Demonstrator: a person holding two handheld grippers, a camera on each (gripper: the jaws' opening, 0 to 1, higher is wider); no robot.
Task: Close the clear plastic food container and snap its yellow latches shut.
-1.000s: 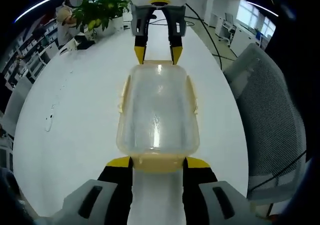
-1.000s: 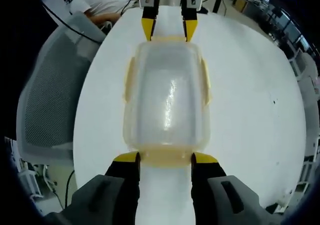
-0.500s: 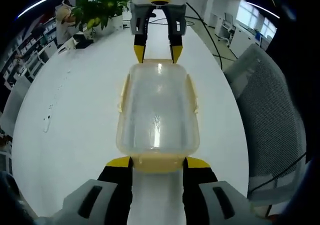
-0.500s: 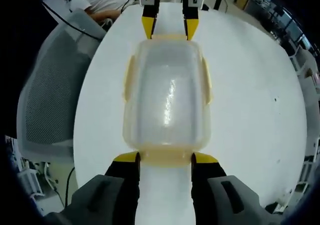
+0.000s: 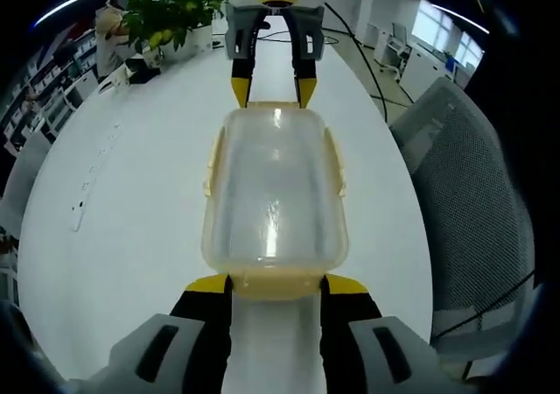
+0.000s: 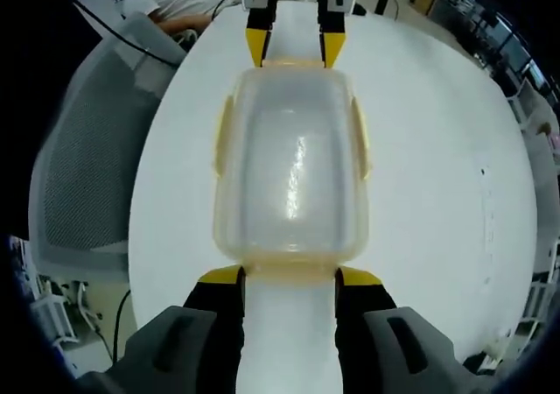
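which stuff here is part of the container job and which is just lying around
Part of the job:
- clear container, lid on
- yellow latches along its sides
- left gripper at one end
- right gripper at the other end

Just around:
- potted plant
- mesh chair
- white table

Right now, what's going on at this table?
A person has a hand-held gripper at each short end of the clear plastic container, which sits lid-on on the white table. The left hand-held gripper straddles the near yellow end latch with its jaws apart; the right hand-held gripper does likewise at the opposite end. Whether the end latches are snapped down cannot be told.
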